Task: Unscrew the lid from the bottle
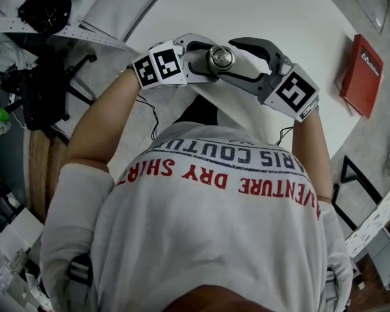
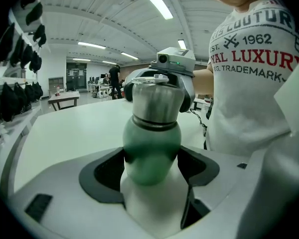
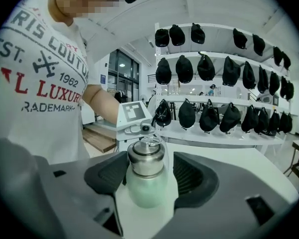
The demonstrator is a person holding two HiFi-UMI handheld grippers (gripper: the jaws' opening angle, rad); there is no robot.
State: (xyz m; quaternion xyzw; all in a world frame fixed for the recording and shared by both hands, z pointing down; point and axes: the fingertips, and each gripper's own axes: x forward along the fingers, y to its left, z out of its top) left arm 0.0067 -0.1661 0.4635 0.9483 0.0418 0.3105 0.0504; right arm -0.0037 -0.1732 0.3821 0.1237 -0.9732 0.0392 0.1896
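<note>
A bottle with a pale green body [image 2: 152,151] and a steel lid [image 2: 157,101] is held over the near edge of the white table [image 1: 247,5]. My left gripper [image 2: 152,166] is shut on the green body, its dark pads pressing both sides. In the head view the lid [image 1: 220,58] shows from above between both grippers. My right gripper [image 3: 147,176] stands around the lid [image 3: 146,159], jaws open, with a gap showing between the lid and the right-hand pad. The left gripper's marker cube [image 3: 134,114] shows just behind the bottle. The bottle's base is hidden.
A red box [image 1: 363,75] lies on the table's right side. A black chair [image 1: 45,83] stands on the floor at left. Shelves of black caps [image 3: 214,68] line the wall beyond the table. The person's torso is close behind both grippers.
</note>
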